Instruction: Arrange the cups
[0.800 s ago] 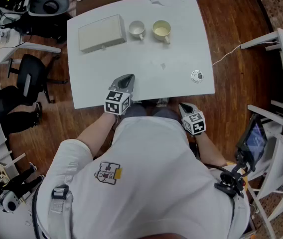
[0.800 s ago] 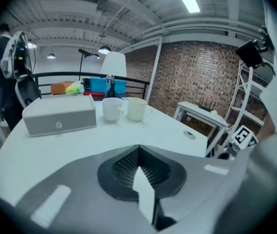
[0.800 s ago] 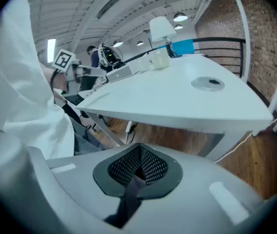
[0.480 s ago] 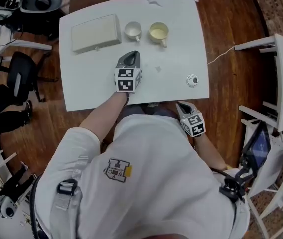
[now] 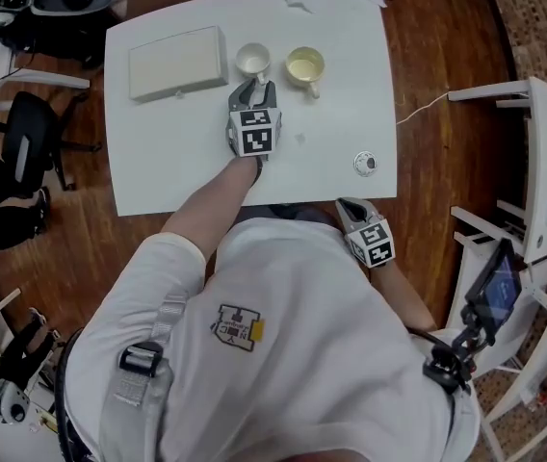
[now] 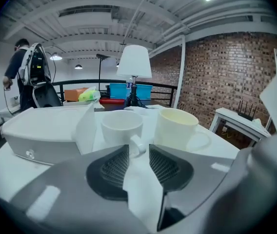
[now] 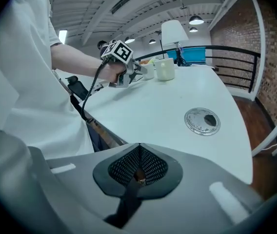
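- Sitting at the upper left of the white table (image 5: 158,166) in the head view: a flat pale box (image 5: 177,63).
- Right of the box, near the table's top edge: white cup (image 5: 252,59), upright, its handle (image 6: 136,144) turned toward the person.
- Just below that cup: left gripper (image 5: 254,90), arm stretched across the table. Left gripper view shows its jaws wide apart. The handle sits at the mouth of the gap, and the pads are not pressing on it.
- Just right of the white cup, not touching it: cream cup (image 5: 305,65), upright.
- Lower centre-right, at the table's near edge: right gripper (image 5: 349,208). Right gripper view shows its jaws closed together with nothing between them.
- Toward the table's right edge: round metal disc (image 5: 365,164), well apart from both cups.
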`<state>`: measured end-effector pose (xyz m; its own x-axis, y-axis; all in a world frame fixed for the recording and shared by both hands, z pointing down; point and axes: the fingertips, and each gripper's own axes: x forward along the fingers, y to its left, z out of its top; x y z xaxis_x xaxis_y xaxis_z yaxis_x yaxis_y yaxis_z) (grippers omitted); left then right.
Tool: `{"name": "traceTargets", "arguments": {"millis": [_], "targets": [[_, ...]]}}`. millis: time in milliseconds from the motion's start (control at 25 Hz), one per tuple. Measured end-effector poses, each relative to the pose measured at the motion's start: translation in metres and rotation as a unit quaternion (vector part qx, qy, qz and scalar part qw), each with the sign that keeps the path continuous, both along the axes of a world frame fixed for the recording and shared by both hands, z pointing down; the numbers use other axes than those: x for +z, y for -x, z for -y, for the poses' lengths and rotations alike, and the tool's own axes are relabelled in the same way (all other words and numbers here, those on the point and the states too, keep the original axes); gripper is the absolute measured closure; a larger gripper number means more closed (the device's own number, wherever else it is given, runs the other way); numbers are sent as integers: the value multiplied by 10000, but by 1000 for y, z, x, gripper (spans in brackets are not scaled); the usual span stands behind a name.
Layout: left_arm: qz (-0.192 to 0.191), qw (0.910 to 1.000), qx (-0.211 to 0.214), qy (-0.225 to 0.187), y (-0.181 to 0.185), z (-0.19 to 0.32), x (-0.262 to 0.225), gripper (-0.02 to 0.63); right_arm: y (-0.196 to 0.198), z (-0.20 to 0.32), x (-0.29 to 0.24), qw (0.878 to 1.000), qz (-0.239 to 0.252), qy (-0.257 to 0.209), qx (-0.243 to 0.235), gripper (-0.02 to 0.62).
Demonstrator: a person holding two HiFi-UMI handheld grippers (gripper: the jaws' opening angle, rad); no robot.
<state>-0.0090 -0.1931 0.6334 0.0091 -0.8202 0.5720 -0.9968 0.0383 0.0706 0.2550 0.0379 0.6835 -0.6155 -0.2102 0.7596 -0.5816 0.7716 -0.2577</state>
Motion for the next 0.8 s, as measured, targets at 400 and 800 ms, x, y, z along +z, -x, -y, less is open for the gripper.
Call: {"name": "traceTargets", "arguments": {"millis": [400,800], "targets": [[42,9978,-614,228,12,19,5,549,3,6,-13,9998,-5,-170,-76,595],[54,9996,-199,198,20,18,4,563,36,60,-55,9939,301,-1060,-44,595]]}}
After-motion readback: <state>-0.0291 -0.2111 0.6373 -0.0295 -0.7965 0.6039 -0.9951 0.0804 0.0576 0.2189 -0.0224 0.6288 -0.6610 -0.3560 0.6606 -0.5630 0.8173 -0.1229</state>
